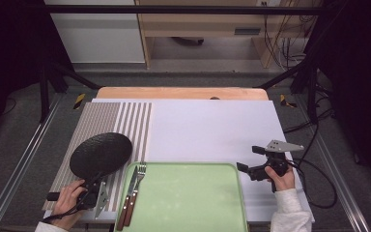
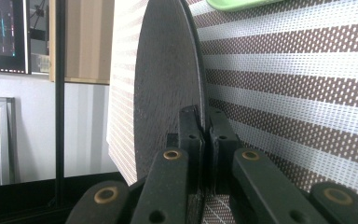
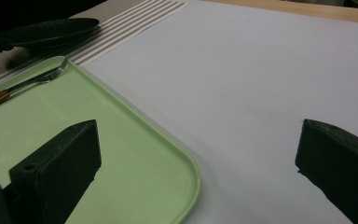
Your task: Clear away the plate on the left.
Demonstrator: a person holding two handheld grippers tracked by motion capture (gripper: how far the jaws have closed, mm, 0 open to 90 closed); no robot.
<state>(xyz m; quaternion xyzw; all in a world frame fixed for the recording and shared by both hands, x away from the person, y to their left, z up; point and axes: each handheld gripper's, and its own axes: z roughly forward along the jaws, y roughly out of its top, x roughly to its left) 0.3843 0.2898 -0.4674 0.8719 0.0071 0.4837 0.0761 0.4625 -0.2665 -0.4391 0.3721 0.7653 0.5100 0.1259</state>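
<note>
High view. The left gripper (image 1: 92, 189) sits at the table's near-left corner, its jaws clamped on the near rim of a black plate (image 1: 101, 153). The plate lies over the striped placemat (image 1: 125, 121), extending from the jaws toward 1 o'clock. Its near-right edge comes close to the far-left corner of the green tray (image 1: 193, 170); whether the two touch cannot be told. A fork (image 1: 136, 186) and a wooden-handled knife (image 1: 127, 200) lie side by side along the tray's left edge, long axes running 12 to 6 o'clock. The right gripper (image 1: 248, 159) is held just off the tray's right edge, over the white table surface (image 1: 212, 130), pointing toward 10 o'clock.

Left gripper view. The jaws stand together on the plate's (image 2: 165, 84) thin rim, the disc seen edge-on, with the placemat (image 2: 298, 93) behind it and the tray's (image 2: 237, 3) edge at 12 o'clock.

Right gripper view. The jaws stand wide apart with nothing between them. The tray (image 3: 121, 154) corner lies beneath the left jaw; the fork (image 3: 46, 77) and plate (image 3: 46, 30) sit at 10 o'clock.

Judgement: the left hand is the nearer to the plate and already holds it; the tray lies at its 3 o'clock, so any transfer runs rightward.
</note>
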